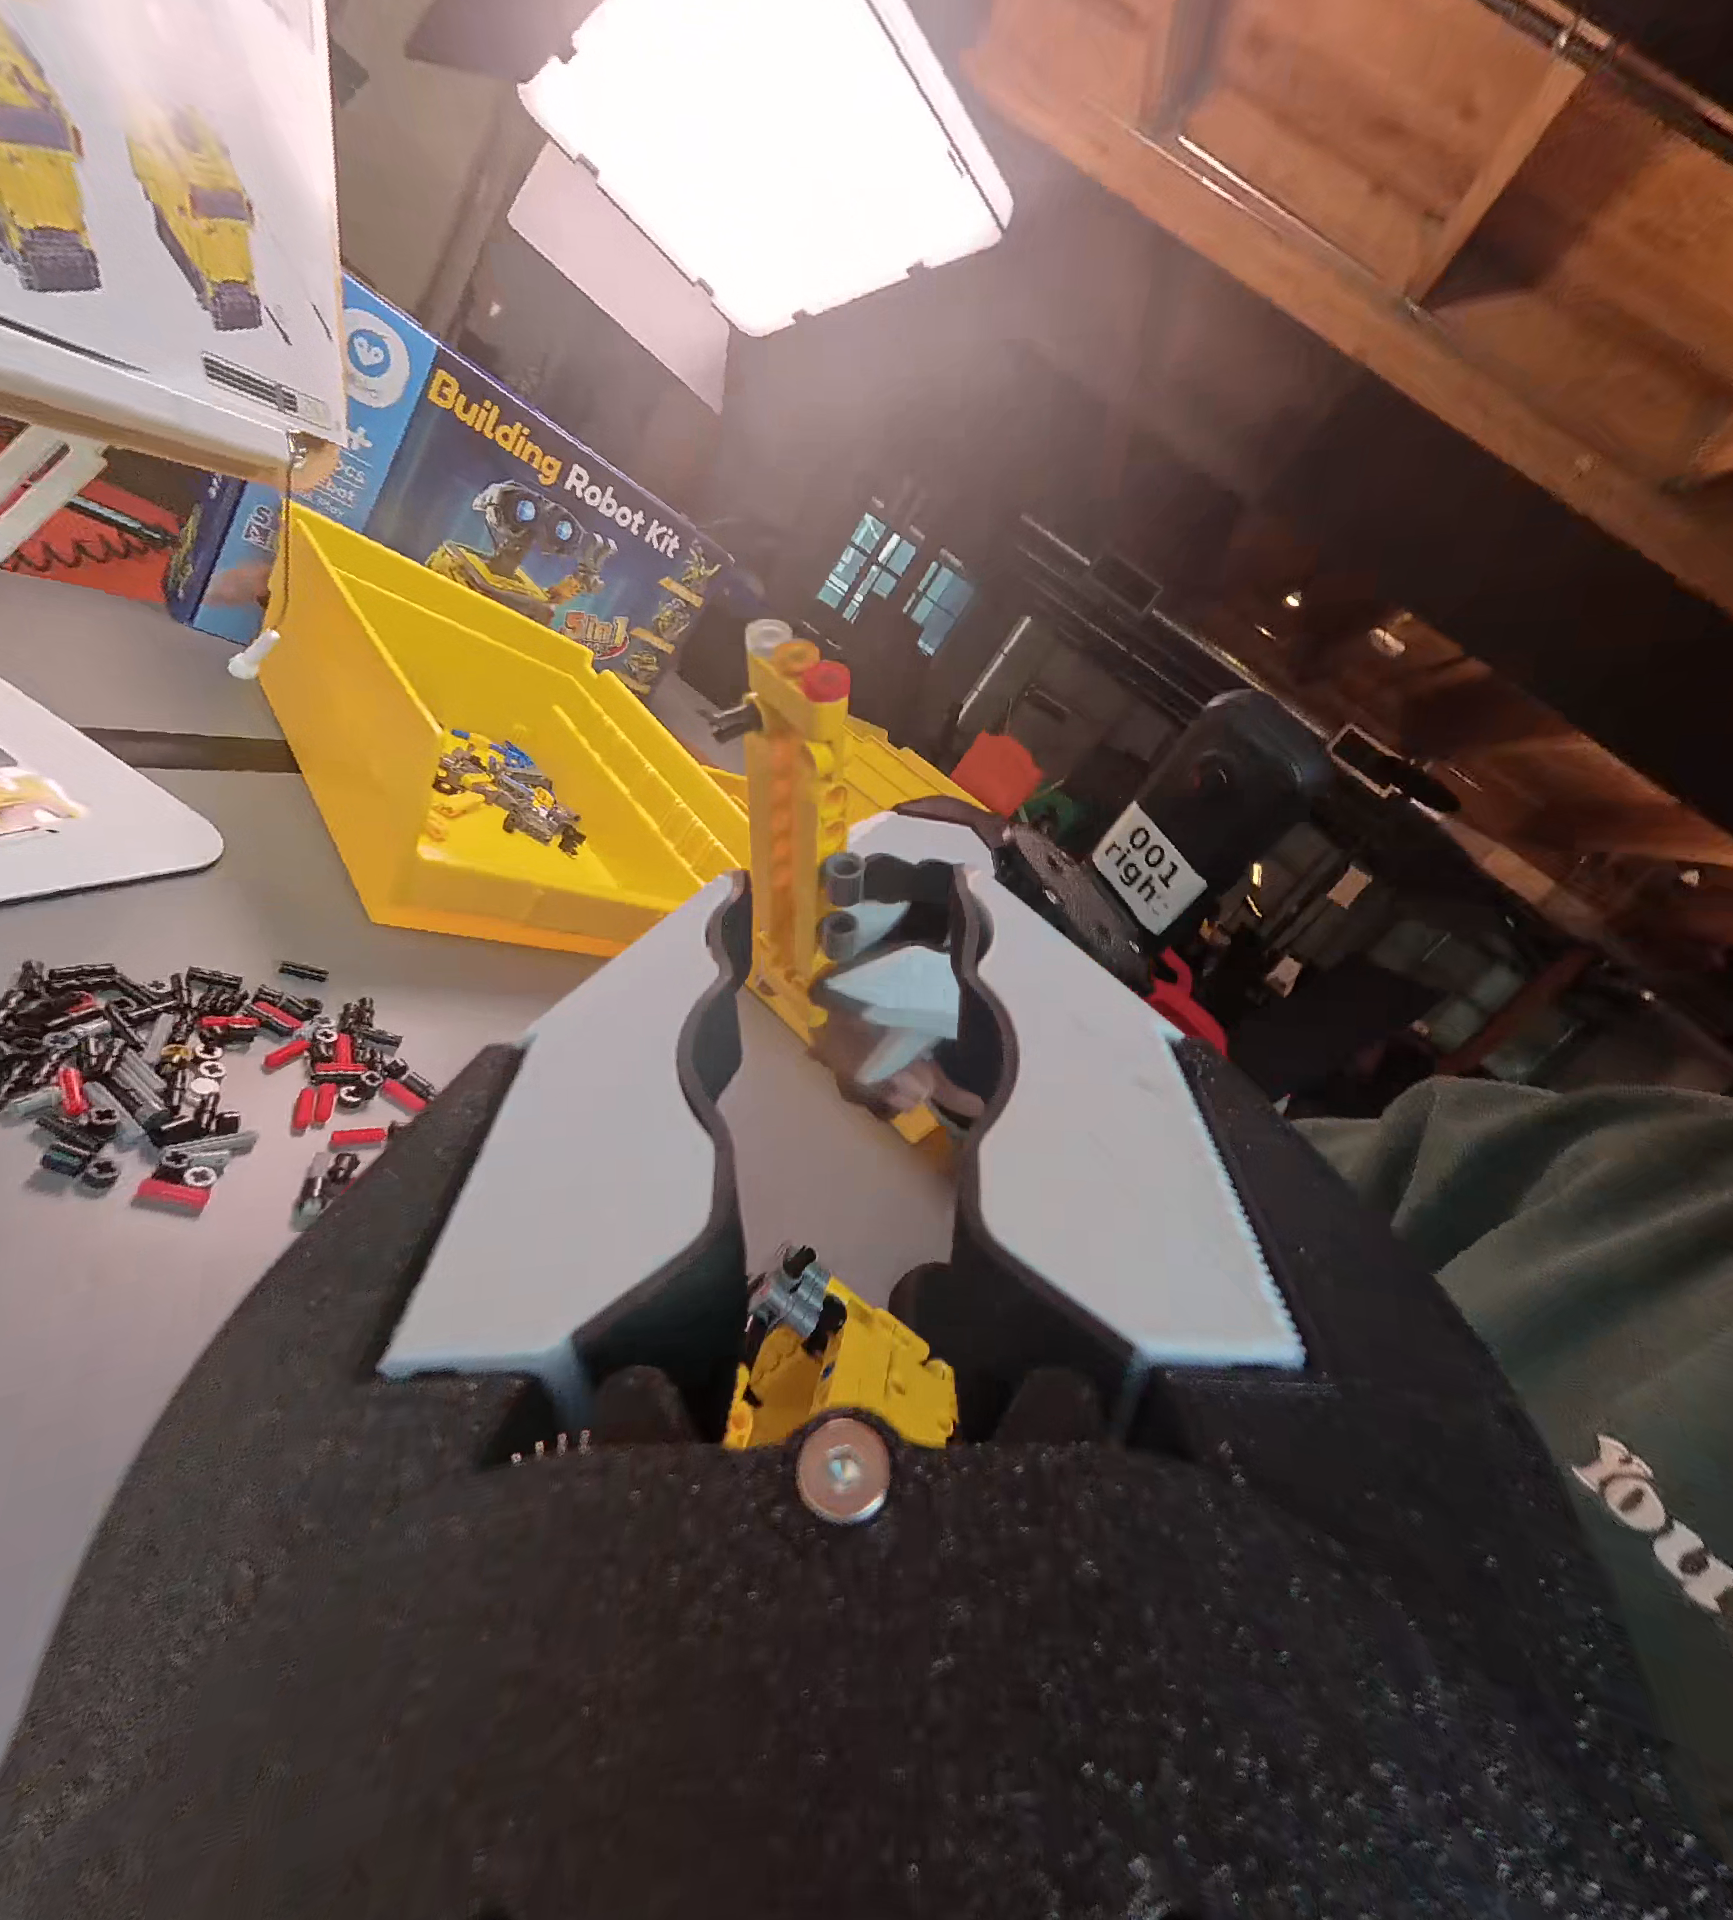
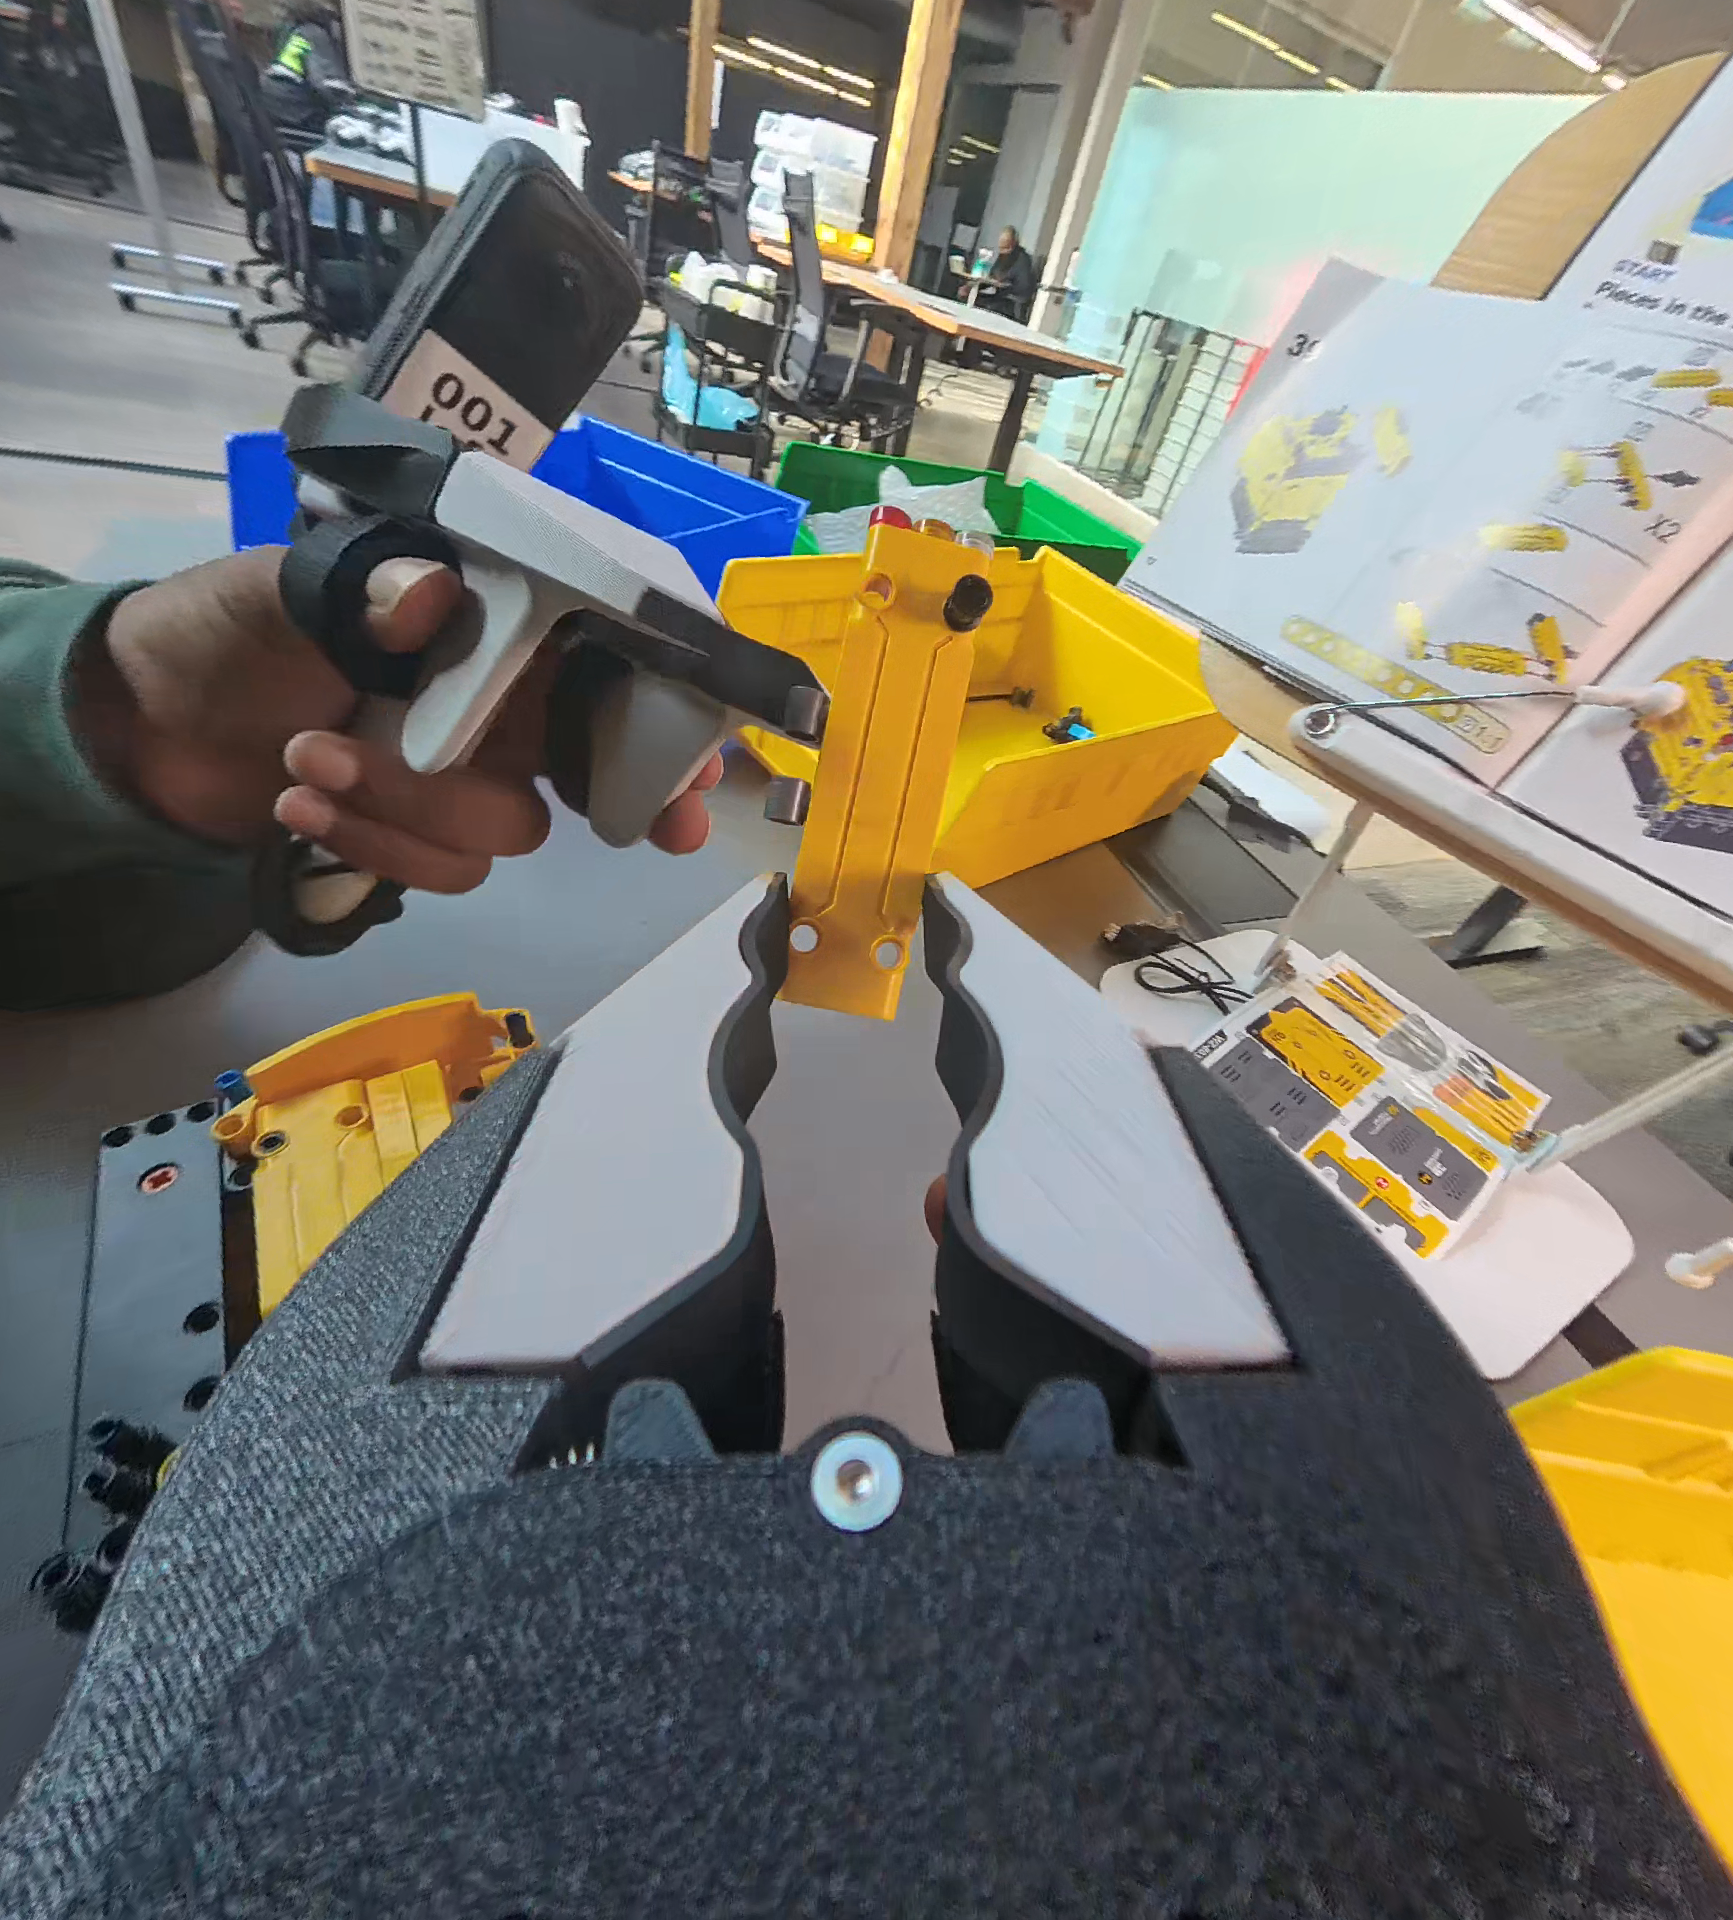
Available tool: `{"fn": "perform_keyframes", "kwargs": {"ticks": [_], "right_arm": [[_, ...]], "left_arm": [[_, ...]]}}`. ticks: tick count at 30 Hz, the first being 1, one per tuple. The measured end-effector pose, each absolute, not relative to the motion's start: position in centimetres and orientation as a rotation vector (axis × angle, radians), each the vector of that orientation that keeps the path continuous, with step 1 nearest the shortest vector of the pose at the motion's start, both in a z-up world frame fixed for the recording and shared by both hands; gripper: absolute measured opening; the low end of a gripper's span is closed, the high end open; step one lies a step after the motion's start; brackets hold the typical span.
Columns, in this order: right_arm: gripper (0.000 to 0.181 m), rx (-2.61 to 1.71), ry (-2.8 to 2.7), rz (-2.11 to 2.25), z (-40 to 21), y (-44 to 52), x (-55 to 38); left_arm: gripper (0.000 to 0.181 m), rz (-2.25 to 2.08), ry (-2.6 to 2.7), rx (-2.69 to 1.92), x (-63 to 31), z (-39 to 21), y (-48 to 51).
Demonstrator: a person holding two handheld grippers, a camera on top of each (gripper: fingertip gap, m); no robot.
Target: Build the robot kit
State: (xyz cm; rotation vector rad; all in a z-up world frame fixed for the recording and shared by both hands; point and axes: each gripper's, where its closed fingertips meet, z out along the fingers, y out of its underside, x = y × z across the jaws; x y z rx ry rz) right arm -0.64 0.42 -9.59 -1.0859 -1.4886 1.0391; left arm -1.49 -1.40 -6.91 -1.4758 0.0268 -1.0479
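My right gripper [image 2: 854, 904] is shut on the lower end of a long yellow panel [image 2: 883, 748] and holds it upright above the table. The panel carries red, orange and clear studs on its top end, a black pin [image 2: 966, 601] and two grey pins [image 2: 787, 800] on one side. My left gripper [image 1: 851, 899] is open, and its fingertips straddle the panel's edge [image 1: 789, 831] and the grey pins [image 1: 844, 875]. In the right wrist view, the left gripper [image 2: 763, 727] is held by a hand, with its tip at the upper grey pin.
A pile of black, red and grey pins [image 1: 166, 1060] lies on the grey table. A yellow bin [image 1: 488, 748] holds small parts; blue [image 2: 675, 488] and green [image 2: 945, 499] bins stand behind it. An instruction booklet on a stand [image 2: 1568, 520], a sticker sheet [image 2: 1361, 1101] and a part-built yellow-black model [image 2: 322, 1122] are nearby. My left and right fingertips are right by each other.
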Motion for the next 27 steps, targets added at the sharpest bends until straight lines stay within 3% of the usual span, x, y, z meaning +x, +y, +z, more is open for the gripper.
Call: {"fn": "perform_keyframes", "kwargs": {"ticks": [1,3,5,6,11,13,16,19,21,24,27], "right_arm": [[0.025,-1.096,-1.461,1.004,-9.6,0.4,-0.9],[0.025,-1.115,-1.418,0.947,-9.7,0.0,-1.2],[0.025,-1.112,-1.400,0.903,-9.6,-0.2,-1.1],[0.019,-1.093,-1.458,0.911,-9.8,-0.9,-1.0],[0.022,-0.865,-1.803,0.949,-9.9,-4.1,1.5],[0.029,-0.758,-1.779,0.950,-8.0,-3.8,2.6],[0.055,-0.610,-1.848,0.833,-8.3,-3.9,3.6],[0.062,-0.540,-1.903,0.778,-9.6,-4.8,3.4],[0.057,-0.507,-1.937,0.771,-10.5,-5.4,3.4],[0.032,-0.474,-1.985,0.752,-11.6,-5.7,3.5],[0.030,-0.523,-1.973,0.771,-11.6,-4.7,3.4]], "left_arm": [[0.035,-1.034,0.005,-1.477,-1.2,-7.0,-1.0],[0.012,-0.923,-0.019,-1.515,-1.2,-7.6,0.1],[0.006,-0.842,0.012,-1.536,-1.6,-7.4,0.6],[0.006,-0.854,0.055,-1.550,-1.5,-7.0,0.5],[0.006,-0.964,0.409,-1.798,-1.5,-6.6,-1.6],[0.006,-1.051,0.587,-1.960,-0.6,-8.0,-3.5],[0.006,-1.232,0.714,-2.128,0.8,-9.7,-5.6],[0.006,-1.351,0.834,-2.237,2.4,-11.1,-6.9],[0.006,-1.411,0.900,-2.270,3.5,-11.6,-7.3],[0.006,-1.423,0.981,-2.300,4.3,-12.2,-7.3],[0.006,-1.429,0.961,-2.291,4.0,-12.0,-6.2]]}}
